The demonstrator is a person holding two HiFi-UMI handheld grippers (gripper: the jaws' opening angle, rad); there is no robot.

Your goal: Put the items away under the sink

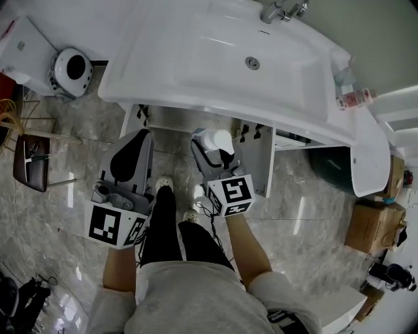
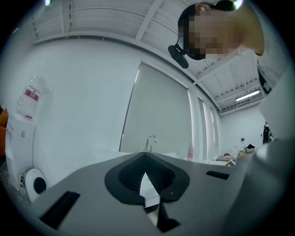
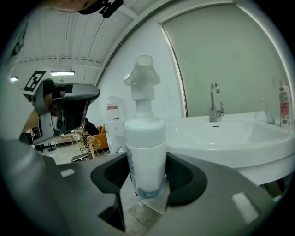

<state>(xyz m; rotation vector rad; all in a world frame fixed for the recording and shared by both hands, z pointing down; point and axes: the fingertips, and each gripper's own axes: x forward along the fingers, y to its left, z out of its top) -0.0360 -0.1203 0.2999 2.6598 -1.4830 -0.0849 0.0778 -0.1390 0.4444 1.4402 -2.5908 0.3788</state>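
The sink (image 1: 163,98) has its tap (image 1: 281,10) at the far edge and a bottle (image 1: 353,99) standing at its right edge, and the cabinet (image 1: 258,156) sits below it with its doors swung open toward the person. In front of that opening, above the floor (image 1: 313,196), a pump bottle (image 3: 145,147) stands upright between the right gripper's (image 1: 210,145) fingers, with the left gripper (image 2: 146,173) just beside it on the left. Boxes (image 1: 372,225) sit on the floor right of the sink.

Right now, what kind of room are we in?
Most likely a bathroom. There is a white sink with a tap, a cabinet standing open beneath it, and a pump bottle gripped close by.
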